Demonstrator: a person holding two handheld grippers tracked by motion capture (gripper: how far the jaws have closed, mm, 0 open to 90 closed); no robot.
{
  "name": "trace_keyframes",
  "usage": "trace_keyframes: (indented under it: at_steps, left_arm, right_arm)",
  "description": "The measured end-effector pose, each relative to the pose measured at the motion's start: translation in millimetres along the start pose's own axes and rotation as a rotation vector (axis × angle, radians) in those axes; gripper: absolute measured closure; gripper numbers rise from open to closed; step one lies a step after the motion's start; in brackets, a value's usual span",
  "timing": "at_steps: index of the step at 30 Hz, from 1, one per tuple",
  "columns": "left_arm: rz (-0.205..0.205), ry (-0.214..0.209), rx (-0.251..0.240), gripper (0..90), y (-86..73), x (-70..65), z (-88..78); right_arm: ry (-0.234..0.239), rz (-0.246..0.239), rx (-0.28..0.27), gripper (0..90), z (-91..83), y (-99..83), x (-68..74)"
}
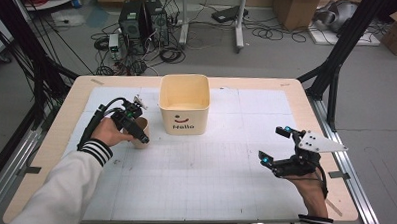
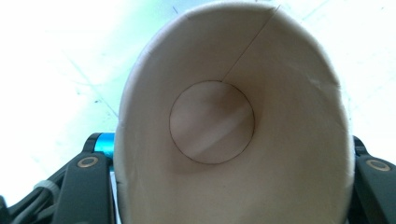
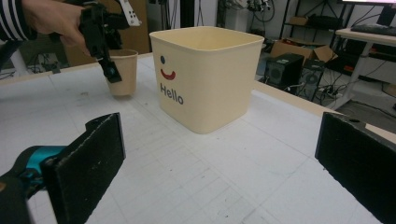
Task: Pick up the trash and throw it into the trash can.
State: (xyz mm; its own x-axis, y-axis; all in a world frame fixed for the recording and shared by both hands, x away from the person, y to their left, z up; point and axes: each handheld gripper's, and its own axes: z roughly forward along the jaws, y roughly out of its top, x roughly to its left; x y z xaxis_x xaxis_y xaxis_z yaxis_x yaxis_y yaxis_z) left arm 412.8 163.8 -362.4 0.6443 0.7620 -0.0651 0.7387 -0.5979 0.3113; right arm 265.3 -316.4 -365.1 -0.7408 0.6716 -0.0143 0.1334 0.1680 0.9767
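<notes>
A tan paper cup [image 1: 141, 135] stands upright and empty on the white worktop [image 1: 213, 166]. Its rim is squeezed oval, and it sits left of the cream tub [image 1: 184, 103]

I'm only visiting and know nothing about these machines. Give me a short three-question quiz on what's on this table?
1. True or false: the left gripper is shut on the paper cup.
2. What word is printed on the cream bin?
3. The right gripper is: A) holding the cup, B) open with nothing in it, C) inside the bin.

Key: 1 true; 2 Hello; 3 B.
</notes>
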Motion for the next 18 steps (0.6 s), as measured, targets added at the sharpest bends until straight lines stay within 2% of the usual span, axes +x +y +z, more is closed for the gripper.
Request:
trace_keyframes:
  at_steps: [13, 18]
  left_arm:
    - [0.008, 0.013, -0.031, 34.0, 6.2, -3.1, -30.0]
    - [0.026, 0.014, -0.051, 34.1, 9.8, -4.8, -44.9]
  right_arm:
    - [0.003, -0.006, -0.012, 0.4, 0.0, 1.9, 1.0]
    - [0.006, -0.009, -0.012, 0.4, -0.9, 2.5, 1.3]
